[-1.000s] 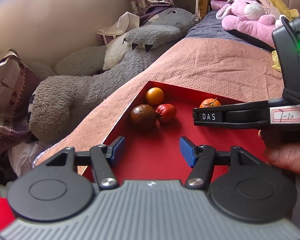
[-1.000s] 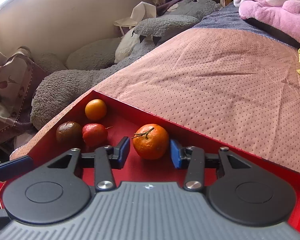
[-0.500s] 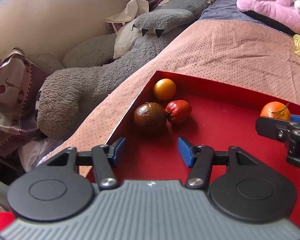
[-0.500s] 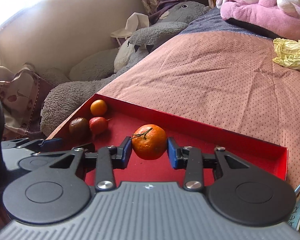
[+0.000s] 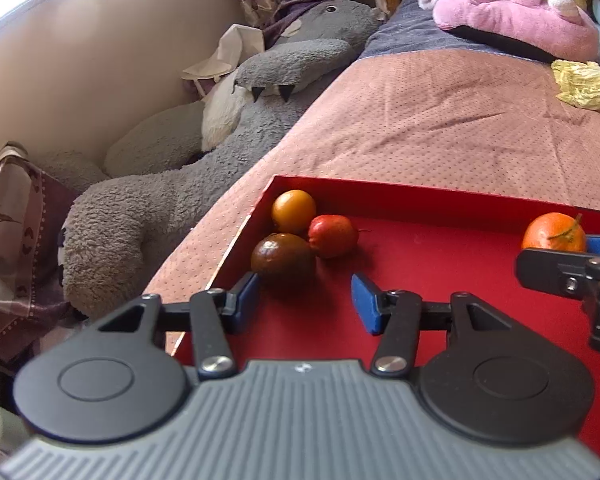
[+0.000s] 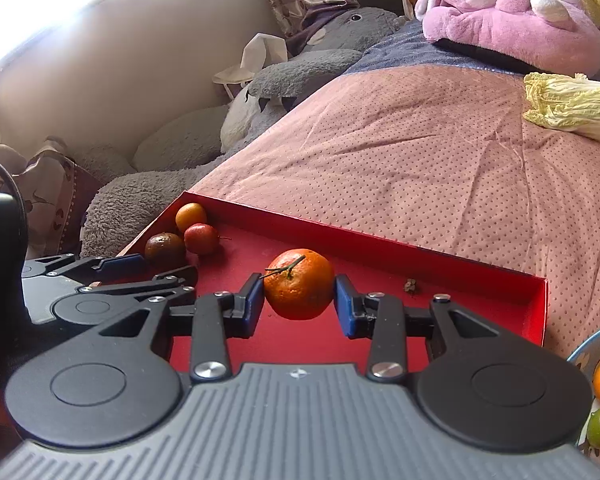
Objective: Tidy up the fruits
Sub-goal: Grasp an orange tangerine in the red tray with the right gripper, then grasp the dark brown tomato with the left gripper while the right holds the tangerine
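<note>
Tangerine: stem on, between the right gripper's blue pads, both touching it; seems raised just off the red tray, near its far wall
Right gripper: clenched on the tangerine
Left gripper: fingers spread wide, holding nothing, low over the tray's left part
Corner group: orange fruit, red fruit and brown fruit touching in the far-left corner
Bowl: right of the tray, holding fruit
Surroundings: pink bedspread, cabbage
</note>
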